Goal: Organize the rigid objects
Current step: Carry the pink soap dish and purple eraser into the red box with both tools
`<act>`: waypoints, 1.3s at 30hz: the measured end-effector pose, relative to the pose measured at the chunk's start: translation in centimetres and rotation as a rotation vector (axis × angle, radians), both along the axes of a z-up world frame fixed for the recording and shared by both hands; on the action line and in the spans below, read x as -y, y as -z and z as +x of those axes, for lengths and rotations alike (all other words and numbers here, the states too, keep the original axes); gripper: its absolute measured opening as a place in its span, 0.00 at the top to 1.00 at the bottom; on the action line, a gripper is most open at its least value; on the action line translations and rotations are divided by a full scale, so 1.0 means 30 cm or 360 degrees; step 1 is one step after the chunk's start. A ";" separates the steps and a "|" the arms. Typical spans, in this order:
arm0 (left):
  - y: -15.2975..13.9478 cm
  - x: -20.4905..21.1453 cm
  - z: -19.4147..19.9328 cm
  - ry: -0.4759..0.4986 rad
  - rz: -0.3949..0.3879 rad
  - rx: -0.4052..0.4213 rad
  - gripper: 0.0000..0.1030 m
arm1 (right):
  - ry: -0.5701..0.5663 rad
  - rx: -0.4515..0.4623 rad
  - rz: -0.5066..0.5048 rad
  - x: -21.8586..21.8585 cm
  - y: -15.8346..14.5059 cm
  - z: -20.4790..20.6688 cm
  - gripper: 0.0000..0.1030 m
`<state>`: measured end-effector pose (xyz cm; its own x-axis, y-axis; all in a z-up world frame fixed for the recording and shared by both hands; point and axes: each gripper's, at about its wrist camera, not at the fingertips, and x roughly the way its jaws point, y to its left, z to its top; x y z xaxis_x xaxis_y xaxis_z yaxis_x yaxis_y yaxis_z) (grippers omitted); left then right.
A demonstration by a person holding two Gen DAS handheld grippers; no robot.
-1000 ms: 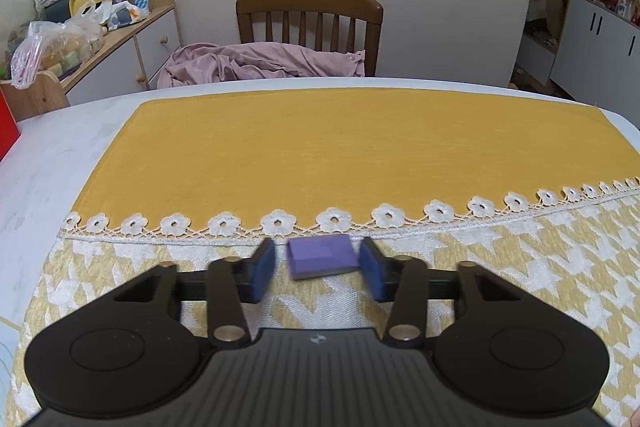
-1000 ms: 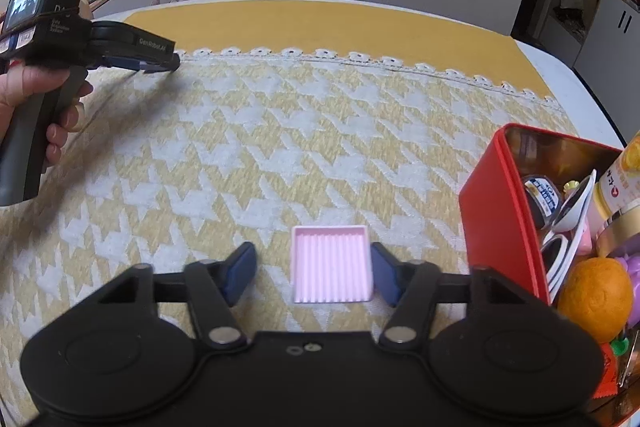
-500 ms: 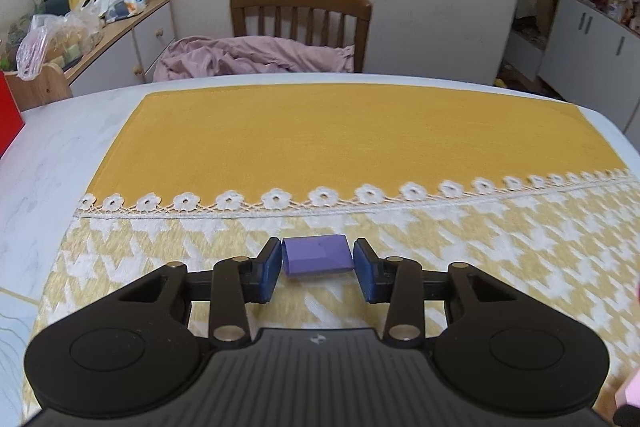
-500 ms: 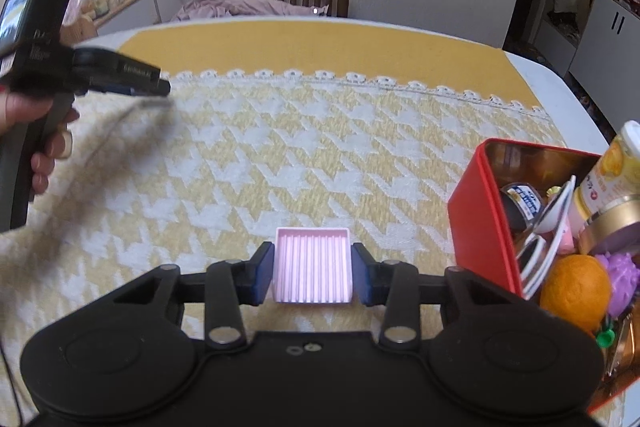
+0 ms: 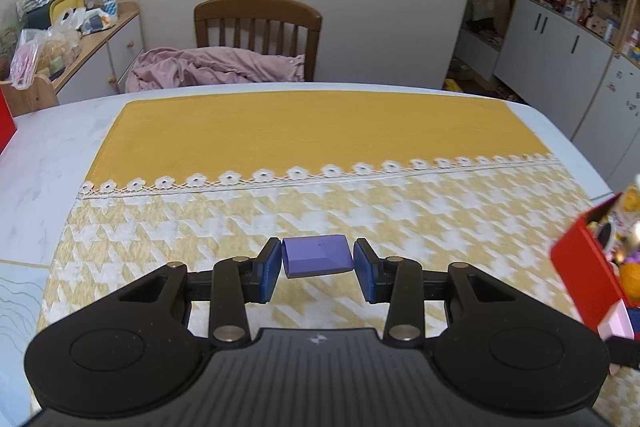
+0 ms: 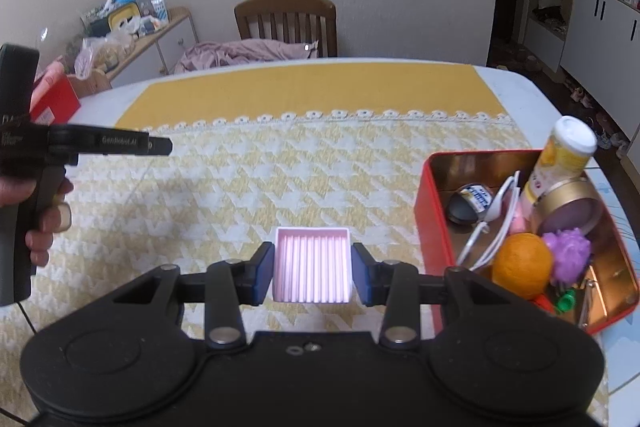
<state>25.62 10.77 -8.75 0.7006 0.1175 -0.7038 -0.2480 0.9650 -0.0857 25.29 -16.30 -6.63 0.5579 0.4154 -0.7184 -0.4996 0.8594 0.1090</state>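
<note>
Two tools grip one item each: left tool (image 5: 318,264) a purple block (image 5: 317,260), right tool (image 6: 313,273) a pink ribbed tray (image 6: 312,269).

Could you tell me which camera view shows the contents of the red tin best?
The right wrist view: the red tin lies open, showing an orange, a bottle and more. The left wrist view catches only its corner at the right edge.

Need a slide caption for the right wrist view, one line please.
Right gripper clamps a ribbed pink tray above the houndstooth cloth, beside the red tin.
</note>
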 end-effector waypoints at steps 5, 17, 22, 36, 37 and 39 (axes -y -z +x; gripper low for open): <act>-0.045 0.065 -0.041 0.0056 -0.0011 0.0004 0.62 | 0.0012 0.0024 0.0030 0.054 -0.034 -0.029 0.61; -0.118 0.307 -0.084 0.0200 -0.0054 0.0027 0.62 | 0.0100 0.0056 0.0111 0.270 -0.073 -0.022 0.61; -0.133 0.438 -0.067 0.0261 -0.0085 0.0029 0.62 | 0.0100 0.0066 0.0115 0.365 -0.077 -0.006 0.61; -0.100 0.854 0.006 0.0523 -0.0103 -0.0062 0.62 | 0.0106 0.0089 0.0062 0.637 -0.058 0.118 0.61; -0.095 0.880 0.013 0.0538 -0.0093 -0.0068 0.62 | 0.0102 0.0085 0.0063 0.650 -0.054 0.130 0.61; -0.080 0.928 0.031 0.0562 -0.0083 -0.0093 0.62 | 0.0094 0.0084 0.0055 0.673 -0.042 0.149 0.61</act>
